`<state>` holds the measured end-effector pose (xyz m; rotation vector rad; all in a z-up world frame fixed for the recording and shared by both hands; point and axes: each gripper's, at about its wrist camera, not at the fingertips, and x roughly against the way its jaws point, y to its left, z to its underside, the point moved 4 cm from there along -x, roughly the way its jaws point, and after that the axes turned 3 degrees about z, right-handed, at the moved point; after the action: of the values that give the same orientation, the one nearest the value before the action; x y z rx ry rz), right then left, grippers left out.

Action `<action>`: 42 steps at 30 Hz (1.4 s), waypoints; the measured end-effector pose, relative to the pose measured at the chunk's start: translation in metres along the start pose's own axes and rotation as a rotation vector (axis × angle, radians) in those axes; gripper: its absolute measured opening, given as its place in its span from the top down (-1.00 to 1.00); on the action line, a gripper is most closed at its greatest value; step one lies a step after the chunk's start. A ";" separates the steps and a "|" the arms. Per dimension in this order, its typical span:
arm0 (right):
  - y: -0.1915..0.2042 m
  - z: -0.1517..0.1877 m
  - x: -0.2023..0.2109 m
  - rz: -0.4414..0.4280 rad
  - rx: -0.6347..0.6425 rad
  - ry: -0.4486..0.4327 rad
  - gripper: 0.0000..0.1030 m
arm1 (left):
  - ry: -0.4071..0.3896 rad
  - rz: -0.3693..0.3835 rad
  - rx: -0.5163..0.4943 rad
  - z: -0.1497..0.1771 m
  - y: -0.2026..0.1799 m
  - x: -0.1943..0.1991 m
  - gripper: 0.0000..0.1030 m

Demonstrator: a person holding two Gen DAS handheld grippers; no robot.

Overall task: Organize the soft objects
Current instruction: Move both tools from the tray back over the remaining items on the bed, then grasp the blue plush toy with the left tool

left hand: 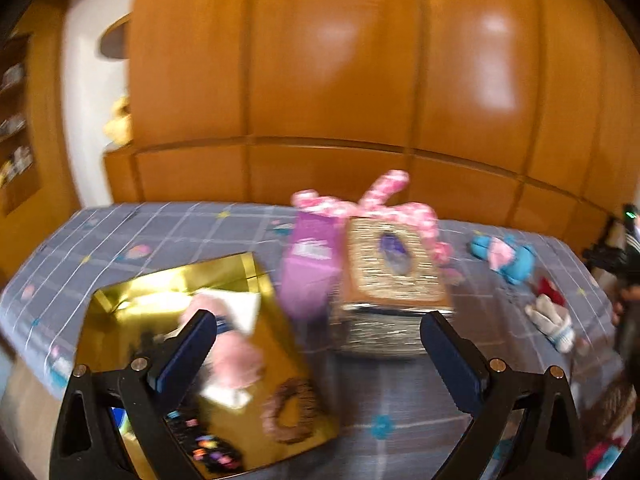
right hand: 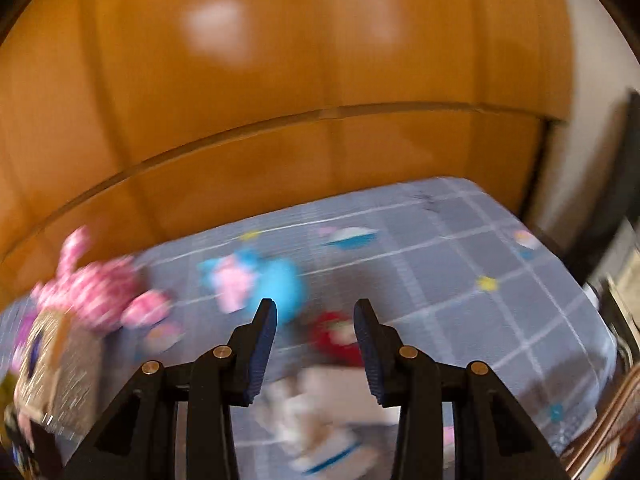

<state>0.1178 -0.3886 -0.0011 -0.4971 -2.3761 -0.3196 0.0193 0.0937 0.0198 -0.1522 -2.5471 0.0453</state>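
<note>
In the left wrist view my left gripper point(left hand: 318, 320) stands open and empty above a grey checked bedspread point(left hand: 180, 232). Behind its left finger a gold box point(left hand: 280, 360) holds a pink plush point(left hand: 236, 360) and a brown fuzzy ring point(left hand: 290, 412). A blue plush point(left hand: 508, 256), a red toy point(left hand: 546, 286) and a white plush point(left hand: 552, 320) lie at the right. In the blurred right wrist view my right gripper point(right hand: 315, 306) hovers with jaws partly apart and nothing between them, over the white plush point(right hand: 308, 412), with the red toy point(right hand: 336, 336) and the blue plush point(right hand: 280, 280) just beyond.
A woven tissue box point(left hand: 392, 264) and a purple carton point(left hand: 308, 264) stand mid-bed, with a pink spotted plush point(left hand: 384, 188) behind them. A wooden wardrobe point(right hand: 280, 80) rises along the far side. The bed's edge point(right hand: 580, 300) drops off at the right.
</note>
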 end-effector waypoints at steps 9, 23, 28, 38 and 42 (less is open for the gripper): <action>-0.069 0.006 -0.040 0.012 -0.251 0.079 0.23 | 0.046 0.161 -0.176 -0.021 -0.109 -0.034 -0.98; -0.081 0.020 -0.052 -0.104 -0.398 0.161 0.22 | 0.319 0.365 -0.103 -0.034 -0.254 -0.160 -0.98; -0.083 0.023 -0.055 -0.143 -0.429 0.180 0.18 | 0.386 0.399 -0.055 -0.035 -0.286 -0.204 -0.98; -0.084 0.025 -0.060 -0.203 -0.462 0.211 0.17 | 0.489 0.411 0.034 -0.037 -0.316 -0.268 -0.99; -0.082 0.025 -0.061 -0.214 -0.449 0.223 0.17 | 0.440 0.391 0.018 -0.043 -0.330 -0.279 -0.99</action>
<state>0.1104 -0.4695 -0.0685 -0.3821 -2.1393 -0.9673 0.2408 -0.2667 -0.0769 -0.5842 -2.0470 0.1670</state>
